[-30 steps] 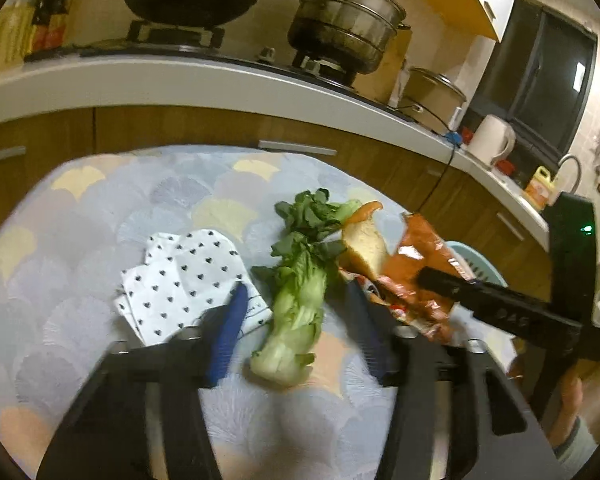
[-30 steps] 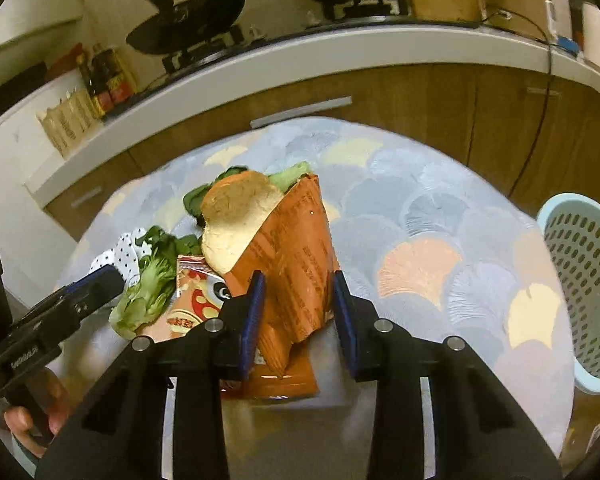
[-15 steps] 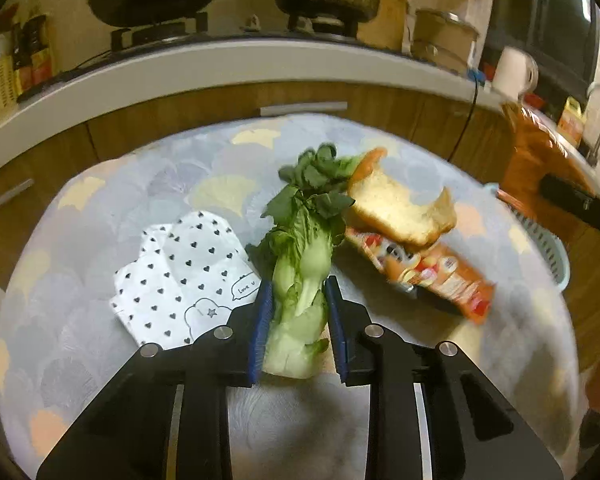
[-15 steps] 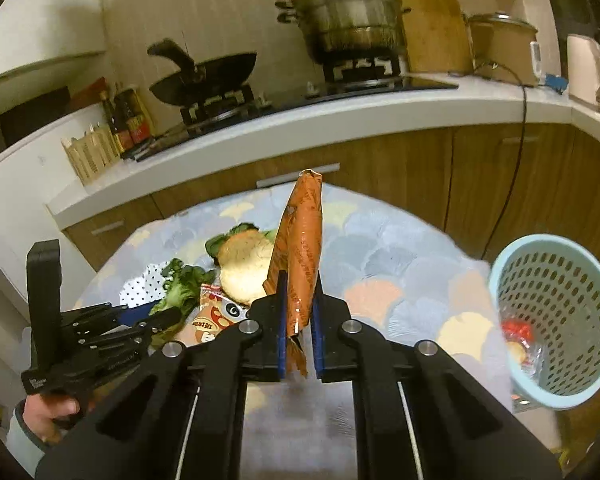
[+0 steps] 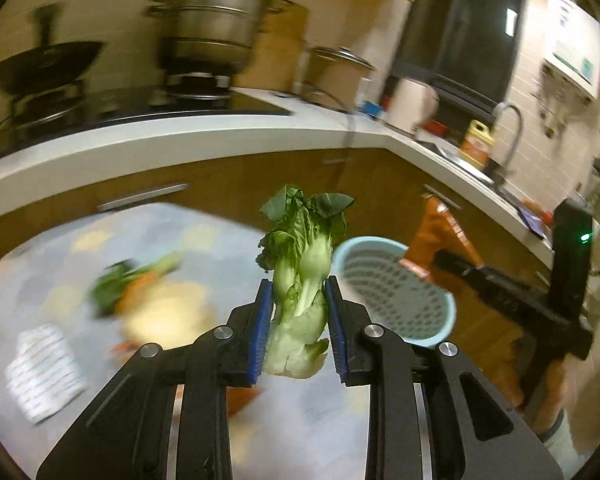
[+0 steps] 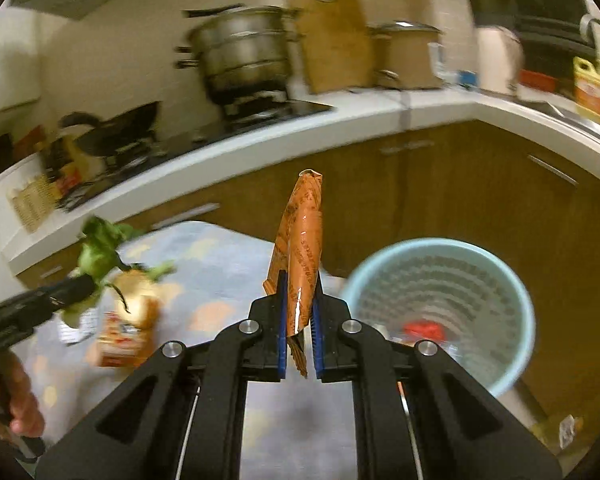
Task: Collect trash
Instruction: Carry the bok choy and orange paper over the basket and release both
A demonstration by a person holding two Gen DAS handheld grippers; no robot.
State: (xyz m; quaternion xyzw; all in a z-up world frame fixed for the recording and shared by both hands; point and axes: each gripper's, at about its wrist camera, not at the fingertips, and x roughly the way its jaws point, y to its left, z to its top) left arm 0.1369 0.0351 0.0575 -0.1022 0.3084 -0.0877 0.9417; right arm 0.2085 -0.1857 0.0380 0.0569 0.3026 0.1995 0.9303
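My left gripper [image 5: 298,322] is shut on a green bok choy [image 5: 302,280], lifted clear of the table with its leaves pointing up. My right gripper [image 6: 299,320] is shut on an orange snack wrapper [image 6: 302,248] that stands upright between the pads. A light blue perforated basket [image 6: 500,280] sits on the floor right of the table, with red trash inside; in the left wrist view the basket [image 5: 400,296] lies just beyond the bok choy. On the table stay a bread slice [image 5: 164,312], another green leaf [image 5: 112,284], a snack packet [image 6: 120,340] and a heart-print napkin [image 5: 44,368].
The table wears a scallop-pattern cloth [image 5: 320,420]. Behind it runs a white counter [image 5: 180,136] over wooden cabinets, with a steamer pot [image 5: 216,28], a wok [image 5: 40,68] and a kettle [image 5: 412,104]. A hand [image 6: 12,396] holds the left gripper's handle.
Both grippers closed on their items and lifted them off the table, then swung right toward the blue basket. The bread, packet and napkin stayed behind on the cloth.
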